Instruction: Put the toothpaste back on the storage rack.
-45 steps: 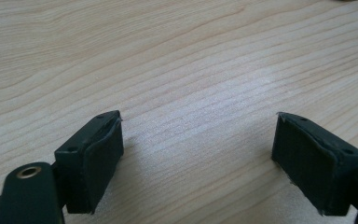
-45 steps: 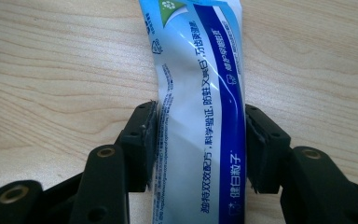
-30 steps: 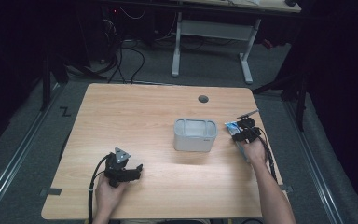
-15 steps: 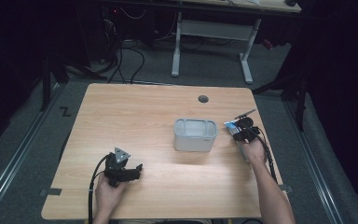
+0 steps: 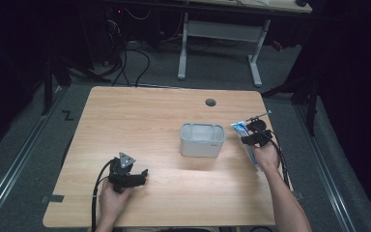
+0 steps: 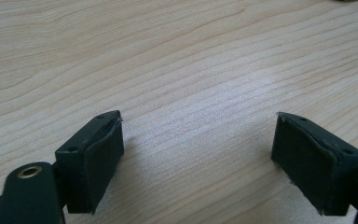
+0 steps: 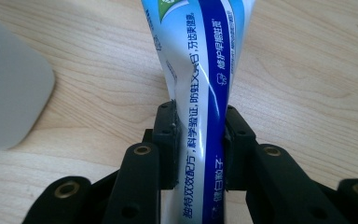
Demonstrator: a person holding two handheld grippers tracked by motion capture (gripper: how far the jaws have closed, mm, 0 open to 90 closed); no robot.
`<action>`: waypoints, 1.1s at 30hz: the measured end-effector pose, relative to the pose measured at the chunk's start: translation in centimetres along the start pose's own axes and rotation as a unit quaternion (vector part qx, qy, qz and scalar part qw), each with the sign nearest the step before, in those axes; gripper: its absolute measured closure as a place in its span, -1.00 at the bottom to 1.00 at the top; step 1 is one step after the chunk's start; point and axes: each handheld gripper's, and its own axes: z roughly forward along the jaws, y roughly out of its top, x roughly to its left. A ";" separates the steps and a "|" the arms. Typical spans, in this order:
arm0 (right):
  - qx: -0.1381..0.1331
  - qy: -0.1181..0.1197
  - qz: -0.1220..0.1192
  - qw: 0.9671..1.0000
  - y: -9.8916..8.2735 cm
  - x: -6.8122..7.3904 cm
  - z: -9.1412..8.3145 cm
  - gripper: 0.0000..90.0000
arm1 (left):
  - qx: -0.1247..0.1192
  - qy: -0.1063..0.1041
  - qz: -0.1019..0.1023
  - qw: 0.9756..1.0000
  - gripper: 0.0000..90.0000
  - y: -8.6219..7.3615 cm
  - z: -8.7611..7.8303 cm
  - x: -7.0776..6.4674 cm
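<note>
I am seeing the right gripper (image 7: 199, 140) pinching a white-and-blue toothpaste tube (image 7: 200, 70), dented at the pads, pointing to twelve o'clock, left gripper (image 6: 198, 154) gaping wide, holding nothing.

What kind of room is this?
Probably a lab or workshop. A bare wooden table stands on grey carpet, black cables trail over the floor behind it, and another desk's white metal frame stands farther back in the dark.

Bright lit table (image 5: 140, 121), dark surroundings — close-ups soft
</note>
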 end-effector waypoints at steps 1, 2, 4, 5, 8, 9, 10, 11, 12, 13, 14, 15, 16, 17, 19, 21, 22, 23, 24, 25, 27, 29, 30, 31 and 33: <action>0.000 0.000 0.000 1.000 0.0 0.0 0.0 0.60 | 0.000 0.000 0.000 1.000 -0.62 0.0 0.0 0.0; -0.007 0.004 0.002 1.000 -0.1 0.0 -0.5 0.60 | 0.000 0.000 0.000 1.000 -0.62 0.0 0.0 0.0; -0.013 0.009 0.003 1.000 -0.1 0.0 -1.0 0.60 | 0.000 0.000 0.000 1.000 -0.62 0.0 0.0 0.0; -0.016 0.011 0.003 1.000 -0.2 -0.1 -1.3 0.60 | 0.000 0.000 0.000 1.000 -0.62 0.0 0.0 0.0; -0.033 0.030 0.007 0.999 -0.3 -0.2 -2.2 0.59 | 0.000 0.000 0.000 1.000 -0.62 0.0 0.0 0.0; -0.038 0.033 0.006 0.999 -0.2 -0.2 -2.4 0.59 | 0.000 0.000 0.000 1.000 -0.62 0.0 0.0 0.0; -0.041 0.033 0.007 0.999 -0.3 -0.1 -2.6 0.59 | 0.000 0.000 0.000 1.000 -0.62 0.0 0.0 0.0; -0.043 0.034 0.005 0.998 -0.3 0.0 -2.8 0.59 | 0.000 0.000 0.000 1.000 -0.62 0.0 0.0 0.0; -0.044 0.038 0.005 0.998 -0.3 0.0 -2.9 0.59 | 0.000 0.000 0.000 1.000 -0.62 0.0 0.0 0.0; -0.045 0.040 0.003 0.998 -0.4 0.0 -2.9 0.59 | 0.000 0.000 0.001 1.000 -0.62 0.0 0.0 0.0; -0.047 0.040 0.002 0.998 -0.4 0.1 -3.0 0.59 | 0.001 0.000 0.000 1.000 -0.62 0.0 0.0 0.0; -0.048 0.040 0.000 0.998 -0.5 0.2 -3.1 0.59 | 0.000 0.000 0.000 1.000 -0.62 0.0 0.0 0.0; -0.050 0.042 -0.004 0.998 -0.5 0.3 -3.2 0.59 | 0.000 0.000 0.000 1.000 -0.62 0.0 0.0 0.0; -0.052 0.044 -0.007 0.998 -0.5 0.4 -3.3 0.59 | 0.000 0.000 0.000 1.000 -0.62 0.0 0.0 0.0; -0.058 0.045 -0.010 0.997 -0.6 0.5 -3.5 0.58 | 0.001 0.000 0.001 1.000 -0.62 0.0 0.0 0.0; -0.063 0.052 -0.005 0.997 -0.7 0.5 -3.7 0.58 | 0.001 0.000 0.000 1.000 -0.62 0.0 -0.1 0.0; -0.065 0.054 -0.006 0.996 -0.7 0.5 -3.7 0.58 | 0.000 0.000 0.000 1.000 -0.62 0.0 -0.1 0.0; -0.066 0.053 -0.007 0.996 -0.7 0.6 -3.7 0.58 | 0.000 0.000 0.000 1.000 -0.62 0.0 -0.1 0.0; -0.066 0.053 -0.007 0.996 -0.7 0.6 -3.7 0.58 | 0.000 0.000 0.000 1.000 -0.62 0.0 -0.1 0.0; -0.067 0.048 -0.012 0.996 -0.9 0.7 -3.9 0.58 | 0.000 0.000 0.000 1.000 -0.62 0.0 -0.1 0.0; -0.074 0.051 -0.009 0.996 -1.2 0.8 -4.1 0.58 | 0.000 0.000 0.001 1.000 -0.62 -0.1 -0.1 0.0; -0.074 0.053 -0.010 0.996 -1.3 0.8 -4.3 0.58 | 0.000 0.000 0.001 1.000 -0.62 -0.1 -0.1 0.0; -0.077 0.052 -0.013 0.996 -1.4 0.8 -4.5 0.58 | 0.000 0.000 0.001 1.000 -0.62 -0.1 -0.1 0.0; -0.080 0.050 -0.014 0.995 -1.5 0.8 -4.8 0.58 | 0.000 0.000 0.000 1.000 -0.62 -0.1 -0.1 0.0; -0.085 0.053 -0.007 0.995 -1.7 0.6 -5.1 0.58 | 0.000 0.000 0.001 1.000 -0.62 -0.1 -0.1 0.0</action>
